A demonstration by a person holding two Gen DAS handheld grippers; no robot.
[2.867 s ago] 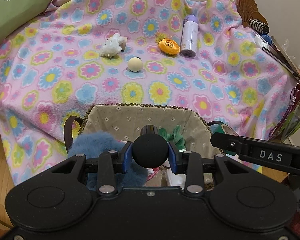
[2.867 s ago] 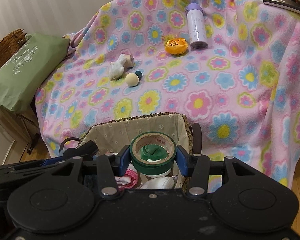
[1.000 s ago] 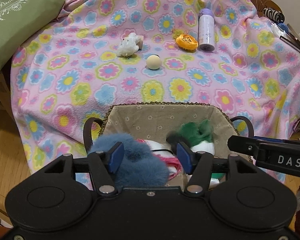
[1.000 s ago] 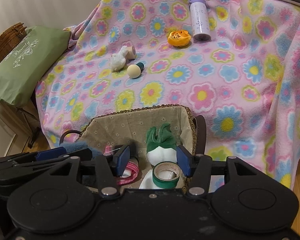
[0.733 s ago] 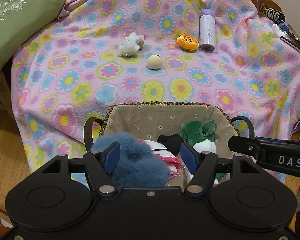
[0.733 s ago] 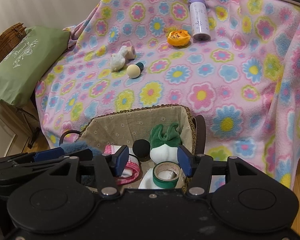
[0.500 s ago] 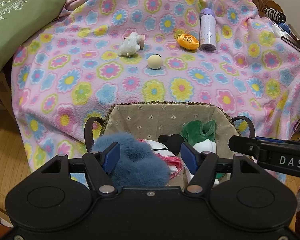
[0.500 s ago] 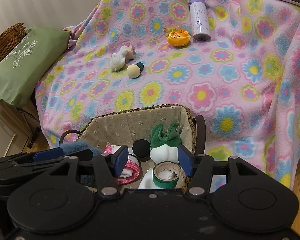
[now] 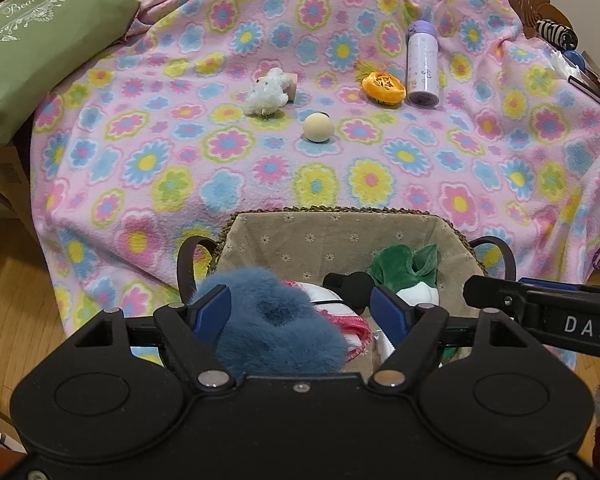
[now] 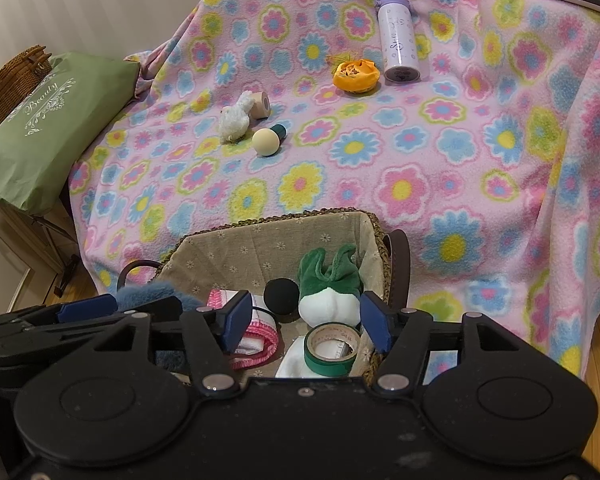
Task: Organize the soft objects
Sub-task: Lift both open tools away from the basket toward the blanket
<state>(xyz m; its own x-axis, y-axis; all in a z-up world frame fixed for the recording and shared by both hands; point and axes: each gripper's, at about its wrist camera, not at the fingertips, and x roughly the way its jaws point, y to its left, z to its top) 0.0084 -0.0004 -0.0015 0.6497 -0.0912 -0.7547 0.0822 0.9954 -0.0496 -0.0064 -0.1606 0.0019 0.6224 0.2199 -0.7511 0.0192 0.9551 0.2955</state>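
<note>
A lined wicker basket (image 9: pixel 332 236) (image 10: pixel 260 240) stands at the near edge of the flowered blanket. Inside lie a blue furry toy (image 9: pixel 276 328), a black foam ball (image 9: pixel 358 286) (image 10: pixel 281 295), a green-and-white plush (image 9: pixel 410 270) (image 10: pixel 330 288), a green tape roll (image 10: pixel 332 350) and a pink-trimmed cloth (image 10: pixel 256 338). My left gripper (image 9: pixel 302 312) hovers over the basket, its jaws opening, holding nothing. My right gripper (image 10: pixel 306 320) hangs beside it, jaws also opening, nothing pressed between them. On the blanket lie a white plush (image 9: pixel 268 92) (image 10: pixel 236 118), a cream ball (image 9: pixel 318 128) (image 10: pixel 266 142) and an orange flower (image 9: pixel 383 86) (image 10: pixel 356 74).
A lilac bottle (image 9: pixel 422 66) (image 10: pixel 398 38) lies beside the orange flower. A green pillow (image 9: pixel 32 52) (image 10: pixel 40 128) sits at the left, with a wicker bag (image 10: pixel 12 80) behind it. Books and clutter (image 9: pixel 592 80) line the right edge. Wood floor (image 9: pixel 16 320) lies below the blanket.
The left gripper let the black ball fall into the basket and the right let go of the green tape roll there. Both pairs of jaws have since spread wider.
</note>
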